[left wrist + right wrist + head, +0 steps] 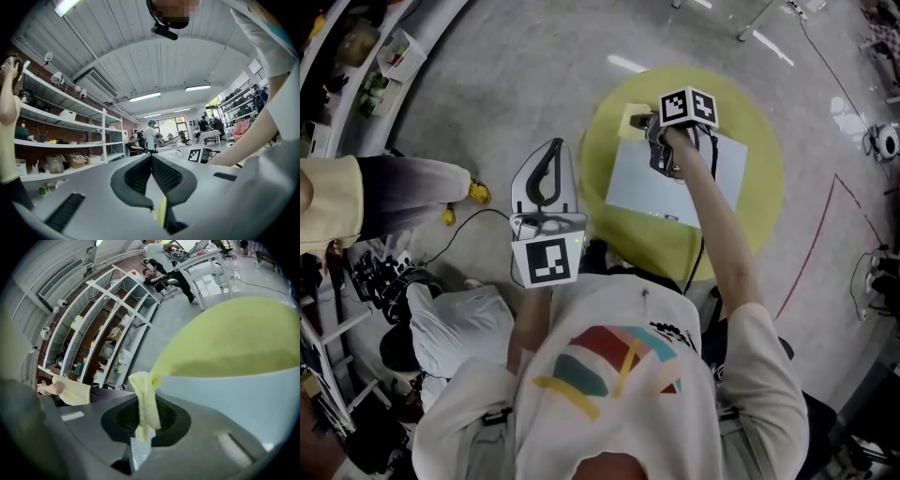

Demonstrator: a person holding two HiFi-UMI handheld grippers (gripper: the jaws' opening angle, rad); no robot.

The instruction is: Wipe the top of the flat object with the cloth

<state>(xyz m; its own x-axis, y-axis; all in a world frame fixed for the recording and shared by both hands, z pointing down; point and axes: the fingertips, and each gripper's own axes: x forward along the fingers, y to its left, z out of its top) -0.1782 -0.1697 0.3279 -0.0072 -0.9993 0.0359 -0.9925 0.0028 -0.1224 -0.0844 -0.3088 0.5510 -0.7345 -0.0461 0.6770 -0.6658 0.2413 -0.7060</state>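
Risk: white board (675, 183) could slide on round table (755, 131). R gripper (649, 127) clamps yellow cloth (146, 399) at its corner, L gripper (151, 161) clenched empty, not bracing.

I record a round yellow-green table (761, 178) (234, 329) standing on a grey polished floor (534, 66). One white flat rectangular panel (642, 183) (234, 401) lies directly on the tabletop, with yellow surface showing on every side of it. A pale yellow cloth (633, 120) (146, 399) sits at the panel's far left corner; I cannot tell whether it rests on the tabletop. A red line (820, 220) marks the floor beside the table.
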